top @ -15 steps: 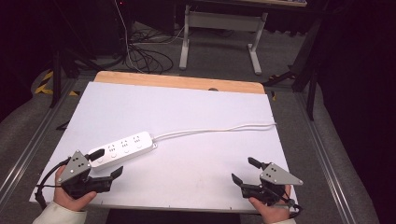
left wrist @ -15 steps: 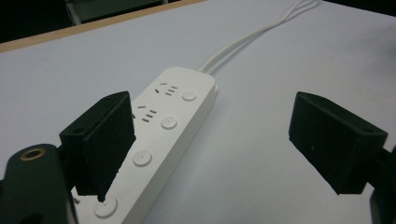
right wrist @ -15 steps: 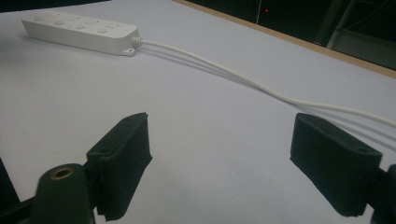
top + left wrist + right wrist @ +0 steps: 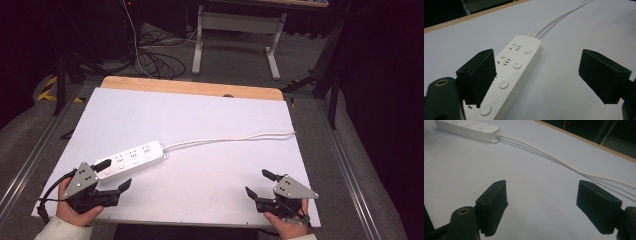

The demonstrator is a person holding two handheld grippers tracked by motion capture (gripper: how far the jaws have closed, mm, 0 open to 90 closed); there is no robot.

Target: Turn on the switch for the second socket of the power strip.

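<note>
We see a white power strip (image 4: 132,159) lying near the worktop's (image 4: 200,115) front left corner, its cord (image 4: 235,139) running to the right edge. The left gripper (image 4: 114,176) hovers at the strip's near end, jaws apart. The right gripper (image 4: 259,184), jaws apart, sits near the front right corner.

The left hand-held gripper (image 4: 114,176) is a touch farther in than half a second ago, its far jaw now reaching alongside the near end of the power strip (image 4: 132,159). The right hand-held gripper (image 4: 260,184) sits slightly left of its earlier spot.
</note>
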